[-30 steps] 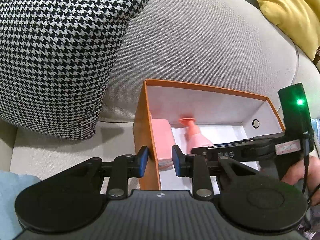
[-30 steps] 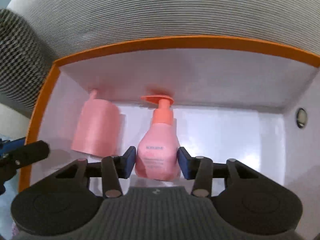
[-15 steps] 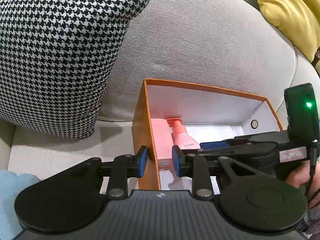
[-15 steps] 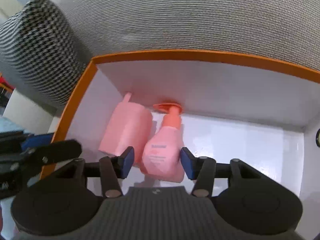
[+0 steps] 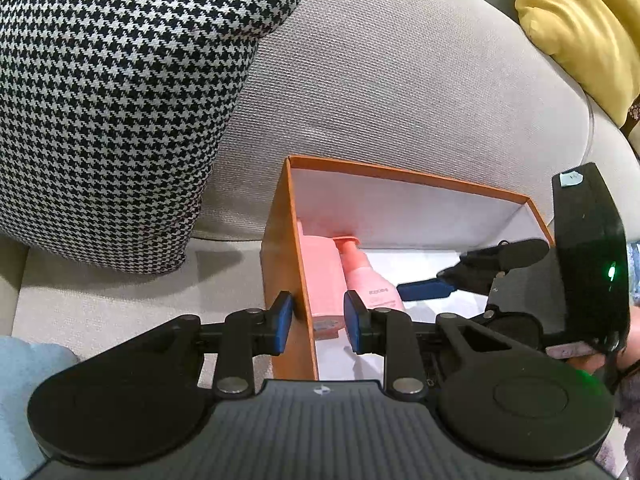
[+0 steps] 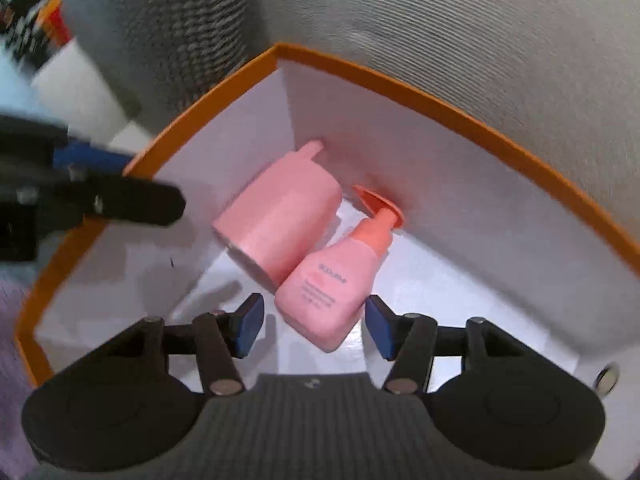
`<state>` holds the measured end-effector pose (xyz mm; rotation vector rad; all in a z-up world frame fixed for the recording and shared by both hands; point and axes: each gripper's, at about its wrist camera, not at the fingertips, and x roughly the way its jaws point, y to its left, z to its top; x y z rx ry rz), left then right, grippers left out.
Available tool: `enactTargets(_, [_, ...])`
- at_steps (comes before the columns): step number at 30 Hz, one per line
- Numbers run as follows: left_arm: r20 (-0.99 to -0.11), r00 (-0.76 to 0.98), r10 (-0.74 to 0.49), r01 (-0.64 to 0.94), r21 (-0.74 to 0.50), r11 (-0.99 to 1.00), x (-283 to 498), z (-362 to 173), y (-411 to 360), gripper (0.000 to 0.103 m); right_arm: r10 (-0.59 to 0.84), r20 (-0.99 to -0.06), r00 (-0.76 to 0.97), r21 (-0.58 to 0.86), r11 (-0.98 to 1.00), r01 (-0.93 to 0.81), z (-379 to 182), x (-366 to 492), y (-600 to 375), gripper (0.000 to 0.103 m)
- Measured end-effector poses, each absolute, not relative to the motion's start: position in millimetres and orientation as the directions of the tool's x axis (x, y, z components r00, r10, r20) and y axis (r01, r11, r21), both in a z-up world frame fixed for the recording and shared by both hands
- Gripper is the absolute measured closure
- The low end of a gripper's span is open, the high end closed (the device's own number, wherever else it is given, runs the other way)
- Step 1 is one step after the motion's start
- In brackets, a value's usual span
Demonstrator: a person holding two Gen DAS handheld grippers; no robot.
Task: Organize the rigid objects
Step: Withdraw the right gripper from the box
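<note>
Lying flat on the white floor of the orange box (image 6: 460, 120), the pump bottle (image 6: 328, 292) rests with its coral pump head against the far wall, its side touching a pink cup (image 6: 280, 220) that lies tipped over next to it in the far corner. The right gripper (image 6: 314, 326) hangs over the bottle's base; its jaws have just been opening, and the blue pads now stand clear of the bottle on both sides, nothing pinched (this view is blurred at the edges). The left gripper (image 5: 318, 322) straddles the box's near side wall, one blue pad outside it and one inside; the fingers are narrowly set, but I cannot tell whether they press the cardboard. The box sits on a grey sofa (image 5: 400, 100), against its backrest, with a houndstooth cushion (image 5: 120, 100) to its left and a yellow cushion (image 5: 580, 20) at far right.
</note>
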<state>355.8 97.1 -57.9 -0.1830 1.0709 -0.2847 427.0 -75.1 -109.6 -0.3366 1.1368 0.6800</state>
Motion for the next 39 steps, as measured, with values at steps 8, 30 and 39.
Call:
enactTargets(8, [-0.84, 0.446, -0.31, 0.141, -0.276, 0.951, 357, -60, 87, 0.072, 0.335, -0.901, 0.276, 0.095, 0.773, -0.627, -105, 431, -70, 0.05])
enactTargets(30, [-0.707, 0.642, -0.297, 0.141, -0.272, 0.952, 297, -19, 76, 0.071, 0.334, -0.83, 0.447, 0.115, 0.886, -0.449, -45, 388, -110, 0.034])
enactTargets(39, [-0.656, 0.677, -0.334, 0.19, -0.283, 0.94, 235, 7, 64, 0.071, 0.368, -0.7, 0.612, 0.224, 0.927, -0.301, -6, 306, -156, 0.035])
